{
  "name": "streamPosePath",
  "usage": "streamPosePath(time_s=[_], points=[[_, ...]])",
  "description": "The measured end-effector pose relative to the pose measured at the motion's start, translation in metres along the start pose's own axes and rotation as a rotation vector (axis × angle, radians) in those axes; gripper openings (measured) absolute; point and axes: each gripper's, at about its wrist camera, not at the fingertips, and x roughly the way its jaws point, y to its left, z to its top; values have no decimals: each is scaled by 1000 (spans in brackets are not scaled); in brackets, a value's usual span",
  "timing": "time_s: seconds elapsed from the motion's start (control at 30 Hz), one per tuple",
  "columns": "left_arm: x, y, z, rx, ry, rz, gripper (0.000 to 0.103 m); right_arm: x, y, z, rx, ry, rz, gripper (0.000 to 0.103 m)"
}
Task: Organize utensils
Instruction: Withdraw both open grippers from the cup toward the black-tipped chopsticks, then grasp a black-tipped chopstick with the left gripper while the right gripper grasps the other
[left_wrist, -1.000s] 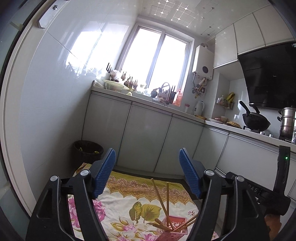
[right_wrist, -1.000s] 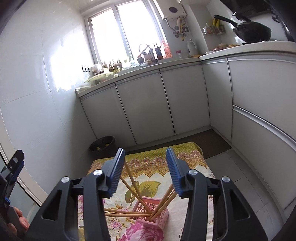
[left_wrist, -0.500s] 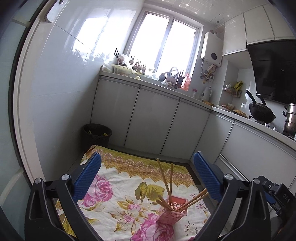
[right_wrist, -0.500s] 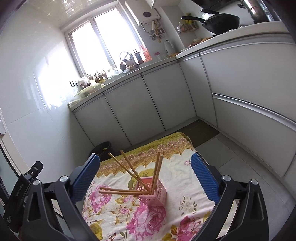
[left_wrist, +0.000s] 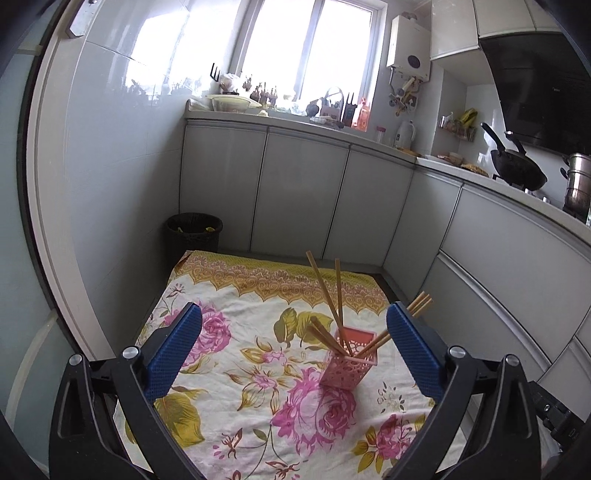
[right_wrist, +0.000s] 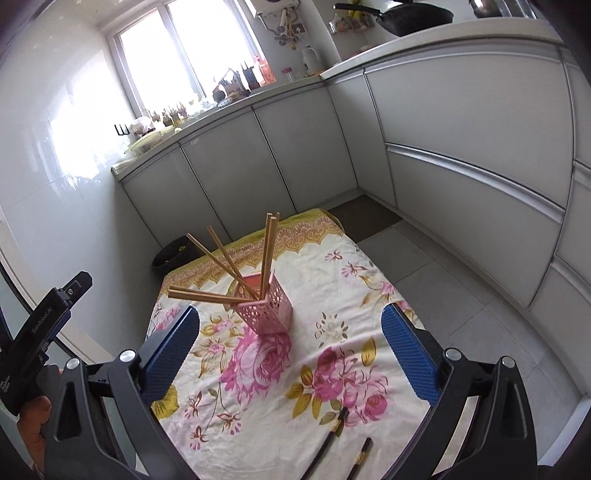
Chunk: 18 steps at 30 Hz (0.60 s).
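Underfoot, grey cabinet fronts (left_wrist: 295, 192) wall the far and right sides of the kitchen floor, leaving bare tiles (right_wrist: 461, 295) as open room right of the floral cloth (left_wrist: 236, 369) spread there. Upright on that cloth stands a pink basket (right_wrist: 267, 308) with wooden chopsticks (right_wrist: 221, 254) fanning out, ahead of both wide-open, empty tools, left tool (left_wrist: 295, 350) and right tool (right_wrist: 291, 345). Two dark chopsticks (right_wrist: 328, 443) lie on the cloth's near edge.

dark chopsticks (right_wrist: 334, 441) | lower ends cut off | bottom edge
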Motion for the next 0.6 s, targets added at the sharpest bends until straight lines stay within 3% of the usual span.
streamPosePath(time_s=[0.33,0.47,0.6], points=[[18,-30,-23,108,91,-22,96,0,-40,-26,56,112,-47,96],[46,-54,-44,209,239,-94,96,4,-57,-37,83,175,-67,96],[86,-83,-87,345,490,-198,96,8,-74,-45,121,238,-87,96]])
